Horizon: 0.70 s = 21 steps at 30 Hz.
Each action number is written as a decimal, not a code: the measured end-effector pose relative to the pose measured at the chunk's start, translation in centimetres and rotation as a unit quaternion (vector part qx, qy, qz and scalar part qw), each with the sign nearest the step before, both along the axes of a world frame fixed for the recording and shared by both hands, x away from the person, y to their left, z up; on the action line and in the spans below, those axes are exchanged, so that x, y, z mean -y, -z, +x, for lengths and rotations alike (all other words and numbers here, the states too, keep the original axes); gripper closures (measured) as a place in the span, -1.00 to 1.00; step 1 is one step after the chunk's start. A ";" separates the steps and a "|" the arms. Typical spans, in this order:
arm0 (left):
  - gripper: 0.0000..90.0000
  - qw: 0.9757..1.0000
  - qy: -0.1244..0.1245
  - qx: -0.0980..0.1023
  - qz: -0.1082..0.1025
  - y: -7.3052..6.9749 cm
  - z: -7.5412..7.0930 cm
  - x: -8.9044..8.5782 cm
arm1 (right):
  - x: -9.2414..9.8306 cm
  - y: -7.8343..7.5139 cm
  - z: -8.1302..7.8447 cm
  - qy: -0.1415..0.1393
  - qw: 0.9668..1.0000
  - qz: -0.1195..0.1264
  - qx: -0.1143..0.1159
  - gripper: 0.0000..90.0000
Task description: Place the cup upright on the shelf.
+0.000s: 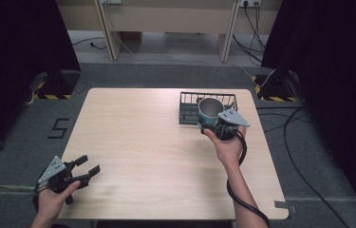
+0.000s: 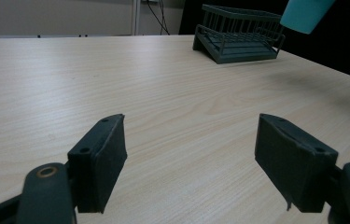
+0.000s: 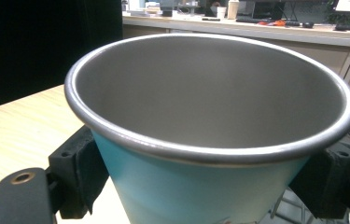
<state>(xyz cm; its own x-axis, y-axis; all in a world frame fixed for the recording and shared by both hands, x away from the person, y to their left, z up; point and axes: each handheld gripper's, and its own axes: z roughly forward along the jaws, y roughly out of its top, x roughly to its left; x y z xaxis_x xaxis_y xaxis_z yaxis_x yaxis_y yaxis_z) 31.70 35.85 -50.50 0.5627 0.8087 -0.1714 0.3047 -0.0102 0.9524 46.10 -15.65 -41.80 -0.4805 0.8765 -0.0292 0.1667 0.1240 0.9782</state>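
Note:
A teal cup [image 1: 209, 110] with a bare steel inside is held up over the front of a black wire basket [image 1: 188, 105] at the table's back right. My right gripper [image 1: 210, 122] is shut on the cup's lower wall. In the right gripper view the cup [image 3: 210, 107] sits upright between the two jaws, its mouth open and empty. My left gripper [image 1: 88, 166] is open at the table's front left corner with nothing in it. In the left gripper view its jaws stand wide apart over bare wood, with the basket [image 2: 238, 37] and the cup [image 2: 305, 14] far ahead.
The light wooden table [image 1: 147, 142] carries the basket and nothing else. Black curtains hang at both sides. Cables lie on the grey floor to the right, and wooden desk legs stand beyond the far edge.

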 end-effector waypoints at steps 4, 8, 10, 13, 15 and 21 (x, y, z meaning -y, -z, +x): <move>-0.46 1.000 -0.001 0.000 -0.003 0.0 0.0 0.0 | -0.3 -0.5 1.1 0.005 1.000 0.006 -0.001 -0.63; -0.46 1.000 -0.002 -0.001 -0.005 0.0 0.0 0.0 | -0.5 -0.9 1.8 0.009 1.000 0.007 0.002 -0.63; -0.46 1.000 -0.002 -0.001 -0.005 0.0 0.0 0.0 | -0.5 -1.0 2.0 0.010 1.000 0.006 0.001 -0.63; -0.46 1.000 -0.001 -0.001 -0.005 0.0 0.0 0.0 | -0.6 -1.3 2.7 0.013 1.000 0.008 0.002 -0.63; -0.47 1.000 -0.001 -0.001 -0.004 0.0 0.0 0.0 | -0.7 -1.6 3.2 0.015 1.000 0.010 0.003 -0.63; -0.46 1.000 -0.001 -0.002 -0.004 0.0 0.0 -0.1 | -1.2 -2.0 4.7 0.020 1.000 0.010 -0.001 -0.63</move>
